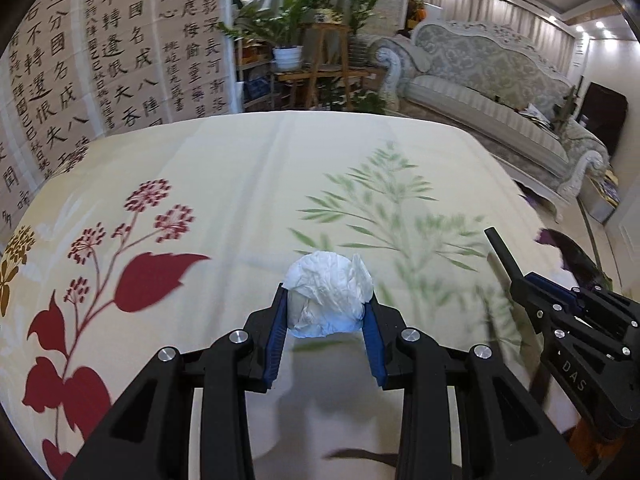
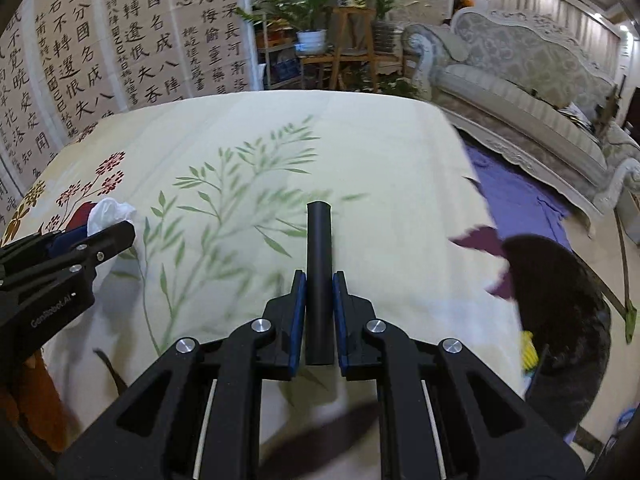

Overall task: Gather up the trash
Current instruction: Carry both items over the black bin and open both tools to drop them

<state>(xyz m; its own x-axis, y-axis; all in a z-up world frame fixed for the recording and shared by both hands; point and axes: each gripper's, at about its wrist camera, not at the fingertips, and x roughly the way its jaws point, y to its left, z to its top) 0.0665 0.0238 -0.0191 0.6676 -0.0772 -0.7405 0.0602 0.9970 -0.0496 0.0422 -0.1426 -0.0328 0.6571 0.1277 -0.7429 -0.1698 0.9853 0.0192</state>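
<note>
Cream cloth (image 1: 248, 168) under both tongs, printed with dark red flowers and green leafy sprigs. White crumpled tissue (image 1: 328, 296) between the left tongs' (image 1: 327, 312) blue pads. Black tube (image 2: 319, 284) in the right tongs (image 2: 319, 312).

Crumpled white paper wad (image 1: 329, 294), thin and creased. Black tube (image 2: 319, 284), smooth and matt. Printed cotton-like tablecloth (image 1: 248, 184), matt, faintly creased. Gripper fingers (image 1: 374, 334), matt black plastic, lined with ribbed blue pads.
</note>
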